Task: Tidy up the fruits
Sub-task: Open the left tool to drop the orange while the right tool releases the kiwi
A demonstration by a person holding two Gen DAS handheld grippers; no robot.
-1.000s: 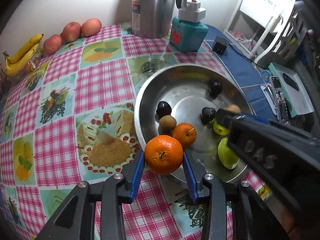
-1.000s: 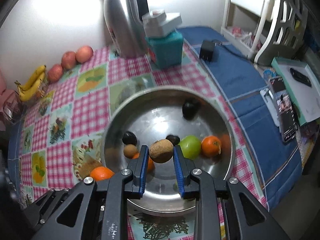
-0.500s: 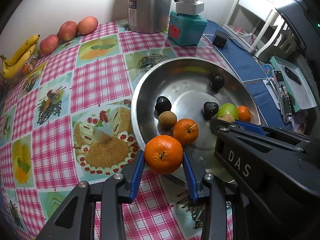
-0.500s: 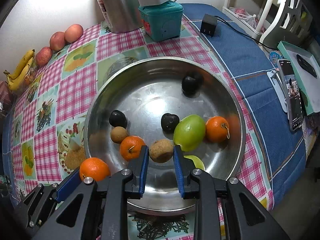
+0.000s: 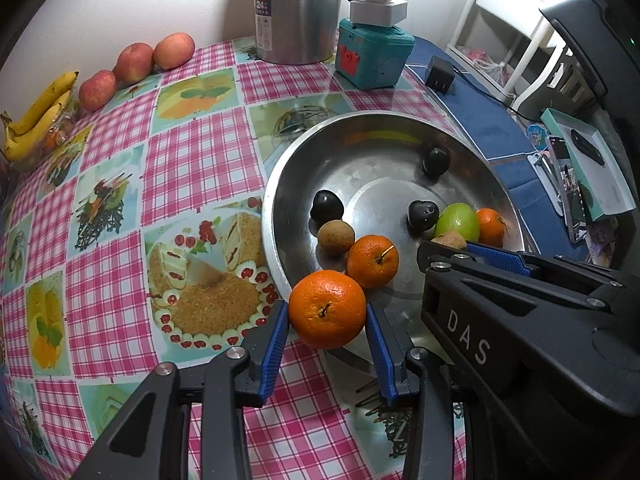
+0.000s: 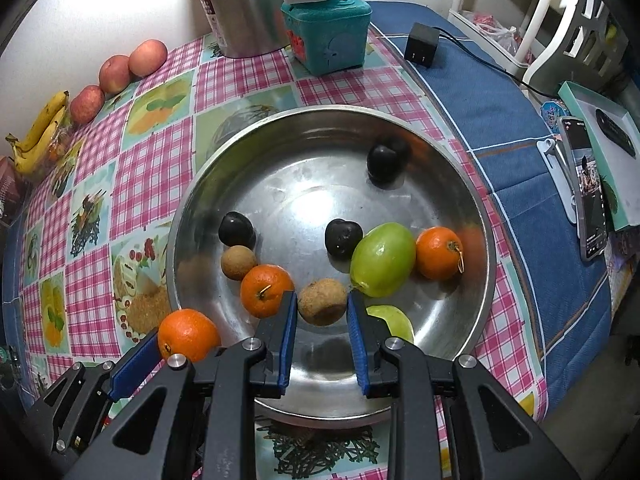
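**Both tongs loaded over the steel basin**

Left tongs (image 5: 327, 322) clenched on a large orange (image 5: 327, 309), blue pads pressed against both its flanks, held right at the near rim of the steel basin (image 5: 288, 168). Right tongs (image 6: 322, 312) clamped around a rough brown fruit (image 6: 322, 301), low inside the basin near its front wall; whether touching the basin floor cannot be told.

Loose in the basin: a smaller orange (image 6: 267, 290) just left of the brown fruit, a second brown fruit (image 6: 238, 262) touching it, and a dark plum (image 6: 236, 229) behind that. To the right, a green fruit (image 6: 383, 259) between another dark plum (image 6: 343, 237) and a third orange (image 6: 439, 253), plus a second green fruit (image 6: 394, 320) partly hidden by the right pad. One more plum (image 6: 383, 162) alone toward the far wall.

On the checked surface (image 5: 192, 160): three apples (image 5: 134, 62) in a row by the wall, bananas (image 5: 36, 116) at the far left, a steel flask (image 5: 298, 8) and a teal box (image 5: 372, 54) behind the basin.
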